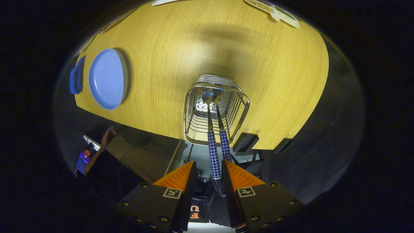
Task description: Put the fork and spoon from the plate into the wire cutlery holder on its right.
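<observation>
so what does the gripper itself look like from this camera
The gripper has two wedge-shaped fingers with ribbed, ridged faces that taper toward their tips. Each sits on a black, blocky mount fastened with small round screws. Each mount carries a small square black-and-white marker tag near the finger's base. Between the mounts there is a dark body with some lettering, too cut off to make out.

The claw (208, 168) looks down from above the wire holder (216, 108), which stands near the front edge of the wooden bench (181, 64). Two checked handles, of the fork (224, 144) and the spoon (213, 152), stand in the holder side by side and rise between the parted fingers. The right finger (237, 176) is just beside them. The blue plate (107, 78) lies empty near the left edge.
</observation>
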A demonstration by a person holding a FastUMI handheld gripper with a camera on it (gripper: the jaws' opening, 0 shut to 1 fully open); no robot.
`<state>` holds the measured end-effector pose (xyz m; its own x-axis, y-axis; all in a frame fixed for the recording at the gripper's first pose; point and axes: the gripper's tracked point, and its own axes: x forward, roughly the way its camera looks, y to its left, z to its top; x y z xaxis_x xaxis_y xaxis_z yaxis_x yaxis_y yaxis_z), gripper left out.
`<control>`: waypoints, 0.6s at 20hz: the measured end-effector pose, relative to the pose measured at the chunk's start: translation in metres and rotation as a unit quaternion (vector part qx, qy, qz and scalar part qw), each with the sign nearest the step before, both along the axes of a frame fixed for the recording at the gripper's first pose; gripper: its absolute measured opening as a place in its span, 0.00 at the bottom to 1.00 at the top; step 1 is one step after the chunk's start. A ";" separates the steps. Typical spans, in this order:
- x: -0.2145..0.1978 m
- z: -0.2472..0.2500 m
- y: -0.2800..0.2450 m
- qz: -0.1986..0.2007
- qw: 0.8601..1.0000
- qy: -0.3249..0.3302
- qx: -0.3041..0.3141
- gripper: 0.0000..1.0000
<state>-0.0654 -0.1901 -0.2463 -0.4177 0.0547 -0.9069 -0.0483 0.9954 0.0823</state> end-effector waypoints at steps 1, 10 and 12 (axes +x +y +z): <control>-0.002 0.001 0.004 -0.006 1.000 -0.017 0.008 0.64; -0.048 0.048 -0.002 -0.047 0.976 -0.213 -0.025 0.98; -0.055 0.058 -0.002 -0.075 0.958 -0.276 -0.038 0.98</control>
